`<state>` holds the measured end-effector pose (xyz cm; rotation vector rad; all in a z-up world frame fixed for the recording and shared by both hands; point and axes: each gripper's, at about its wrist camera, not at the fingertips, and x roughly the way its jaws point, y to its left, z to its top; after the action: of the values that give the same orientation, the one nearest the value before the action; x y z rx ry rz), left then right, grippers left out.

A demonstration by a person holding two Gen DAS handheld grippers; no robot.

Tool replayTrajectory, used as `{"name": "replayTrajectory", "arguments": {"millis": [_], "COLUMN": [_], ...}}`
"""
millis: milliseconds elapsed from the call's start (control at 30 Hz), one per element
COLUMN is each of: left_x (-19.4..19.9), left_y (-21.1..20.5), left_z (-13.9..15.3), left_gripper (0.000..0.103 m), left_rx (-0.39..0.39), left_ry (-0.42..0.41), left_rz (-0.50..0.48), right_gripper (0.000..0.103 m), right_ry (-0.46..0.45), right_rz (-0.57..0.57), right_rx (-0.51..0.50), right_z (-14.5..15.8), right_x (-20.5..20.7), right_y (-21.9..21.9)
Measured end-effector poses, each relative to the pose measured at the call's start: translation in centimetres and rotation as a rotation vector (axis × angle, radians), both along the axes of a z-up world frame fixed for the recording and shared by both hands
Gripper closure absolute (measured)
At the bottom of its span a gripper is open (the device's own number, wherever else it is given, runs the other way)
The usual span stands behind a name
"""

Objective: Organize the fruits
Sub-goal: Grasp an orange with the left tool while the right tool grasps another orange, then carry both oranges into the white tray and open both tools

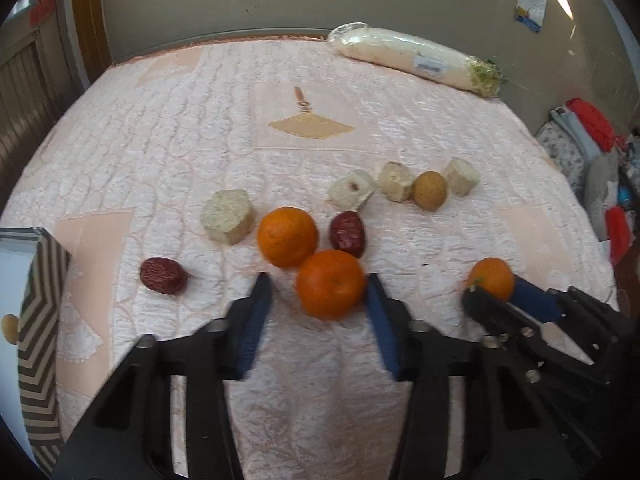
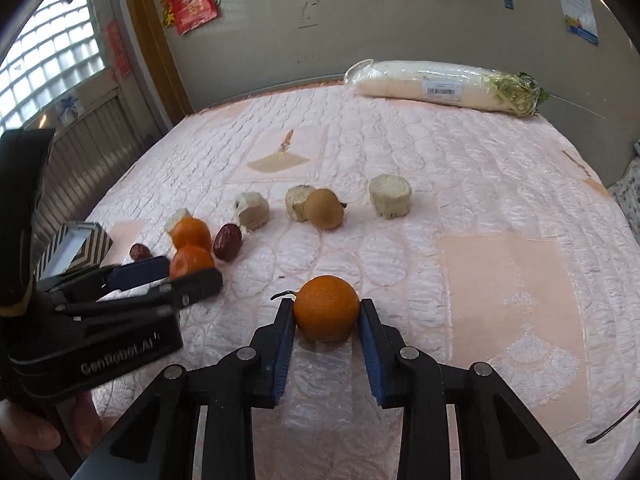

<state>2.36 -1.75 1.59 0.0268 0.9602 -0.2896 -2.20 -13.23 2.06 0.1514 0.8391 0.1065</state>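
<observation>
Jaws of right gripper (image 2: pixel 326 312) clamp a tangerine (image 2: pixel 326 307); left gripper (image 1: pixel 320 280) brackets another orange (image 1: pixel 330 283), only right pad touching; we centre it, squeeze gently

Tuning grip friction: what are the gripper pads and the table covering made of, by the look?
Pads: blue, ridged, matte, probably rubber or soft plastic. Table covering: pink quilted fabric with a satin sheen and stitched puffs, likely synthetic.

A pink quilted bed (image 1: pixel 320 80) carries 3 oranges (image 1: pixel 287 236), 2 dates (image 1: pixel 347 233), a wrapped radish (image 1: pixel 416 58) upper right.
</observation>
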Motion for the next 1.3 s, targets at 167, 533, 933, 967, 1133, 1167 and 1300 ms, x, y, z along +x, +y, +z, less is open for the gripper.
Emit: {"name": "replayTrajectory", "arguments": {"millis": [167,533,933,967,1133,1167,1300], "left_x": [-0.9,-5.3,-8.3,-8.5,-9.3,-9.4,-9.6], "left_y": [0.2,3.2,8.5,8.9,11.7,12.3,14.5], "left_z": [0.3,3.1,6.3,6.4,7.2,7.3,7.5], "left_gripper": [0.070,0.070,0.070,0.070,0.070,0.070,0.070], "left_rx": [-0.002,-0.046,-0.019,-0.020,-0.003,0.001,0.011], "left_ry": [0.002,-0.027,-0.110,-0.114,-0.140,-0.143,-0.149], "left_rz": [-0.015,-0.015,0.065,0.070,0.115,0.125,0.165], "right_gripper": [0.072,0.072,0.072,0.072,0.073,0.072,0.072], "right_ry": [-0.018,-0.060,-0.104,-0.107,-0.115,-0.115,-0.119], "right_rz": [-0.013,-0.038,0.021,0.025,0.062,0.070,0.105], "right_rx": [-0.003,0.037,0.001,0.002,-0.014,-0.014,-0.011], "right_z": [0.6,2.2,4.6,4.8,5.4,5.5,5.8], "right_x": [-1.0,-3.9,-5.7,-5.8,-5.9,-5.8,-5.7], "right_y": [0.0,1.3,6.1,6.5,8.7,9.1,10.9]}}
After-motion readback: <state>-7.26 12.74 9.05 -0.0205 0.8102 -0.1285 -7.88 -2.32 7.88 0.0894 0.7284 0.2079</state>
